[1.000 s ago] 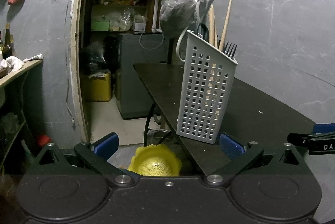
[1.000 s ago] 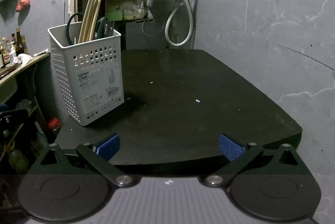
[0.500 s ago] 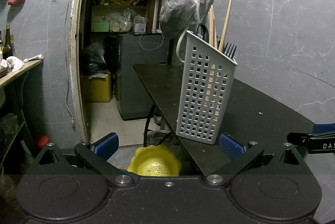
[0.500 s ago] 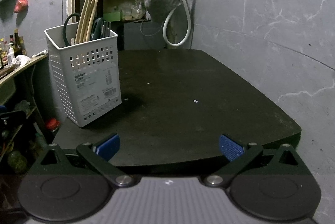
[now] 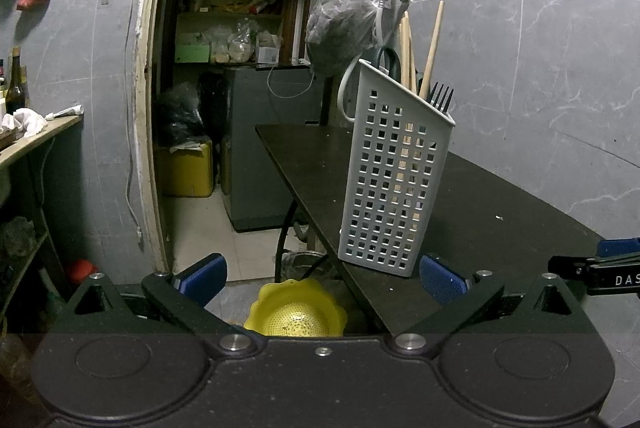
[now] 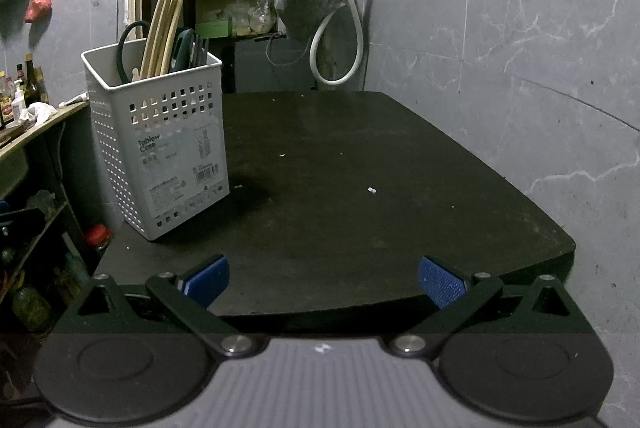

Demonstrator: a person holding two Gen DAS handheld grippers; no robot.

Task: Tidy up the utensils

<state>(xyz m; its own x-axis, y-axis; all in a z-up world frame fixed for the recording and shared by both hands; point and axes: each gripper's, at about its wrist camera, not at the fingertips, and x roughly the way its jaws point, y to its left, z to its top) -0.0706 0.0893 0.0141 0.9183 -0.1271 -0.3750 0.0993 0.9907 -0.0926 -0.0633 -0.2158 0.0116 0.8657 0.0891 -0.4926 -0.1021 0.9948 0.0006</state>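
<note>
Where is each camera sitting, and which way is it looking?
Left wrist: sits on the left tongs, off the table's left edge, facing the doorway and white basket; own open blue fingers show.
Right wrist: sits on the right tongs, facing across the table; own open fingers show.
Both share the basket of utensils.

A dark table [image 6: 360, 155] carries a white perforated utensil caddy [image 6: 160, 147] near its left edge.
</note>
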